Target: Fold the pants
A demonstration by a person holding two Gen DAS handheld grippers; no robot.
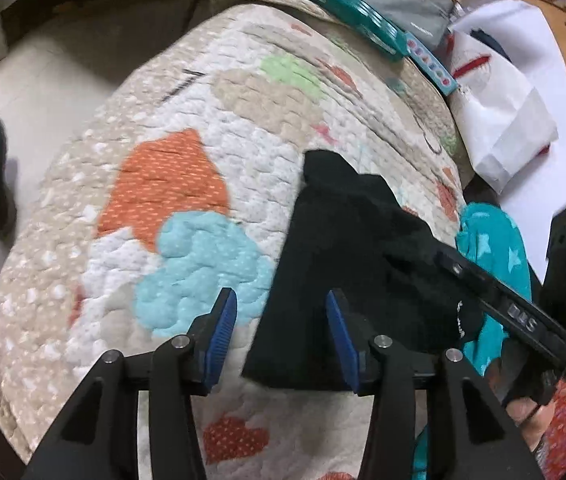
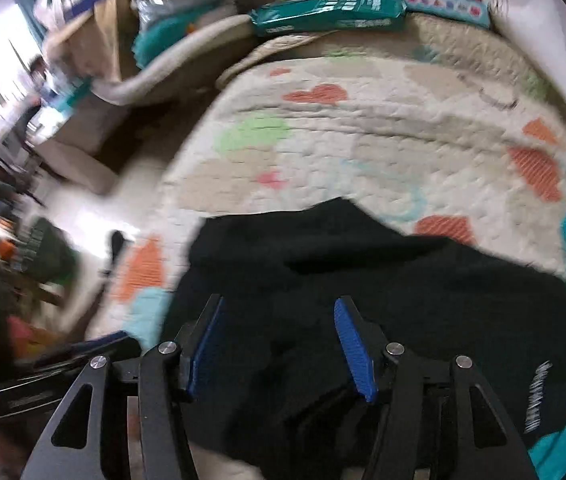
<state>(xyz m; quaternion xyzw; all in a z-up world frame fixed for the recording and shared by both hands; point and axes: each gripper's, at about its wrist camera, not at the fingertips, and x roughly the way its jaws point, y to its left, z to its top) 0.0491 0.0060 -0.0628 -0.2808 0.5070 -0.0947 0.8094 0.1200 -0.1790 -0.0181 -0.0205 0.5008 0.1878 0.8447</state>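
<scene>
Black pants [image 2: 363, 272] bunched on patterned quilt [image 1: 187, 128], left gripper [image 1: 281, 312] and right gripper [image 2: 279, 320] both spread apart.

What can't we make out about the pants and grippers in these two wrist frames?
- black pants: near end cut off by the right wrist view's bottom edge, and hidden behind the right gripper.
- Fold state: uniformly dark and motion-blurred, so layers are unreadable.
- White print: too blurred to read.
- Left wrist view: the pants' right side is hidden by the other gripper's body; left gripper is open.
</scene>
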